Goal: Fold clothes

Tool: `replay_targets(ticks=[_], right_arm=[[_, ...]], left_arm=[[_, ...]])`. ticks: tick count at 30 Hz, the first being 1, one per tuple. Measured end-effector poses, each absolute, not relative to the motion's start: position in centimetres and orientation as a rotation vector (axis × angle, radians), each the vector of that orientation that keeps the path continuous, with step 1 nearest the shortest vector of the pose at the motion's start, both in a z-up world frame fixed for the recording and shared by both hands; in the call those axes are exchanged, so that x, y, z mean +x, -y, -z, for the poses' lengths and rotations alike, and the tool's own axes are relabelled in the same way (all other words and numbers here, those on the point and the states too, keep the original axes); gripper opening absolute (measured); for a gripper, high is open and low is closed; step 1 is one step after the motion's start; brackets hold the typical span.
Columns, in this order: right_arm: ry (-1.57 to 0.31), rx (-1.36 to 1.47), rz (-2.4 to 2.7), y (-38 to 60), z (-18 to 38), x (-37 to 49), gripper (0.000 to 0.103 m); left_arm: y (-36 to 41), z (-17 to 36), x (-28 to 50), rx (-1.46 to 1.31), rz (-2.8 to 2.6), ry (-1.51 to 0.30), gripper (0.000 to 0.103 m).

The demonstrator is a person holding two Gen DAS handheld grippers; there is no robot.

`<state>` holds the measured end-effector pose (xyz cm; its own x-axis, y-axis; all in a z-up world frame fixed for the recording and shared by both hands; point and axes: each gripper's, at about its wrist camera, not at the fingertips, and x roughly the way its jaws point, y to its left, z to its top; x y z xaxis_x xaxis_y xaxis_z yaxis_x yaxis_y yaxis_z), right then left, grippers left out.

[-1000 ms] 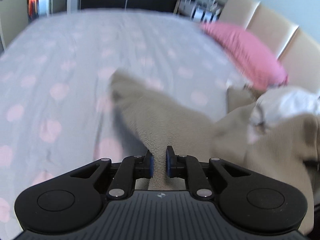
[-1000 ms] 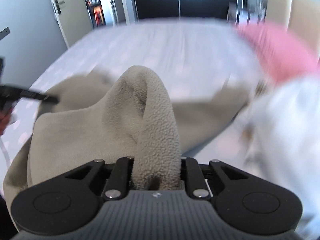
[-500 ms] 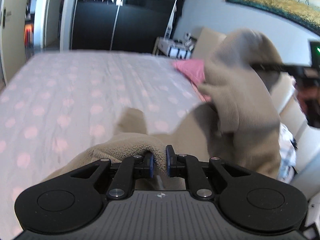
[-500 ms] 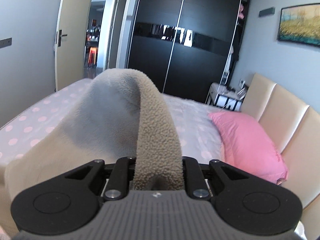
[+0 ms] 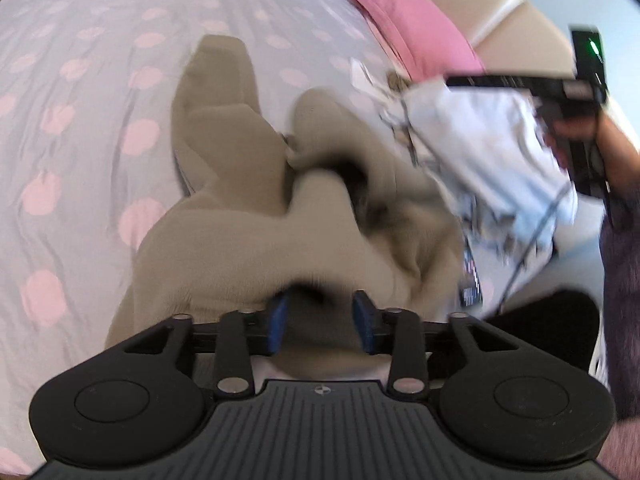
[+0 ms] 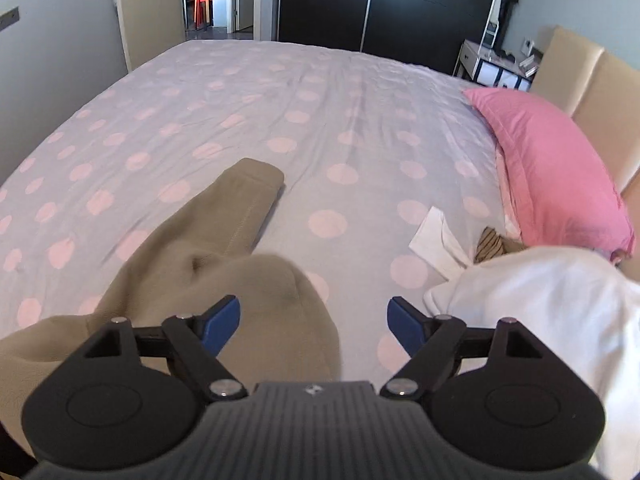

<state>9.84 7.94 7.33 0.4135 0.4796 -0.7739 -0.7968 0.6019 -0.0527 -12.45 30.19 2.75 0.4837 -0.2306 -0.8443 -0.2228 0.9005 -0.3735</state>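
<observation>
Fleece [image 6: 224, 240] heaped on dotted bedsheet [image 6: 280, 100], one sleeve stretched out. Left gripper [image 5: 320, 320] partly open, fabric bunched between fingers, apparently unclamped; right gripper [image 6: 314, 320] spread wide, holding nothing. Risk: crumpled layers folding unevenly. White clothes [image 6: 540, 308] just beside, pink pillow [image 6: 552, 168] near, crowding that side.

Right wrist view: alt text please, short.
The open right gripper hovers over a crumpled beige fleece garment lying on a polka-dot bed. White clothing is piled at right, below a pink pillow.
</observation>
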Motion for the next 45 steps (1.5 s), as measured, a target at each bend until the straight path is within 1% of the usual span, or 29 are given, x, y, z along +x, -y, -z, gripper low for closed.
replay_targets(ticks=[1,4,7,12,16,19,23,28,33,34,35,36,37,38,40,41,42,43,45], right_arm=[[-0.809,-0.439,-0.844,-7.6,-7.1,9.8,0.083],[-0.859,-0.426,-0.864,-6.3,-5.6,9.2,0.083],[-0.912,-0.411,-0.883,-4.9,-3.5,8.5,0.084],[-1.008,-0.36,-0.898,-1.7,0.6,6.4,0.085],[-1.073,-0.313,-0.887,0.9,3.3,5.1,0.086],[-1.111,-0.287,-0.865,2.3,4.9,4.7,0.088],[-1.172,-0.249,-0.857,3.0,6.6,4.9,0.089],[-1.217,-0.23,-0.871,2.3,8.5,5.2,0.089],[-1.292,-0.202,-0.869,1.7,10.9,5.8,0.089],[-1.305,-0.19,-0.874,1.6,11.2,5.8,0.089],[-1.318,-0.179,-0.879,1.5,11.6,5.9,0.087],[-1.316,-0.178,-0.893,1.4,11.6,5.8,0.08],[-1.314,-0.177,-0.906,1.2,11.6,5.8,0.074],[-1.301,-0.191,-0.919,1.0,11.4,5.6,0.062],[-1.275,-0.217,-0.945,0.6,10.9,5.3,0.052],[-1.262,-0.23,-0.957,0.5,10.7,5.1,0.039],[-1.244,-0.234,-0.961,0.4,10.3,5.0,0.032],[-1.225,-0.237,-0.965,0.3,9.9,4.8,0.03],[-1.179,-0.252,-0.967,0.1,8.8,4.8,0.024]], left_arm=[[-29.5,-3.4,-13.0,-0.429,0.019,-1.076,0.048],[-28.4,-4.7,-14.2,-0.333,0.023,-1.057,0.05],[-29.1,-5.3,-14.3,-0.314,-0.019,-1.038,0.052],[-32.0,-4.6,-13.3,-0.338,-0.07,-1.011,0.052],[-34.1,-3.2,-11.0,-0.345,-0.09,-1.019,0.053],[-35.3,-1.5,-9.1,-0.376,-0.093,-1.048,0.056],[-36.9,2.0,-5.8,-0.417,-0.097,-1.106,0.059],[-38.8,6.8,-2.3,-0.511,-0.099,-1.19,0.059],[-39.6,11.0,-0.1,-0.54,-0.11,-1.29,0.059],[-39.7,11.7,0.1,-0.555,-0.112,-1.306,0.057],[-39.8,12.2,0.3,-0.571,-0.109,-1.312,0.05],[-39.9,12.7,0.4,-0.586,-0.103,-1.315,0.043],[-39.8,12.8,0.4,-0.587,-0.102,-1.31,0.03],[-39.7,12.8,0.3,-0.578,-0.104,-1.3,0.025],[-39.4,12.7,0.2,-0.559,-0.107,-1.279,0.019],[-39.3,12.3,0.0,-0.55,-0.113,-1.261,0.017],[-39.3,11.6,-0.3,-0.541,-0.122,-1.236,0.016],[-39.3,11.0,-0.6,-0.533,-0.131,-1.212,0.014],[-39.3,9.5,-1.4,-0.526,-0.149,-1.16,0.012]])
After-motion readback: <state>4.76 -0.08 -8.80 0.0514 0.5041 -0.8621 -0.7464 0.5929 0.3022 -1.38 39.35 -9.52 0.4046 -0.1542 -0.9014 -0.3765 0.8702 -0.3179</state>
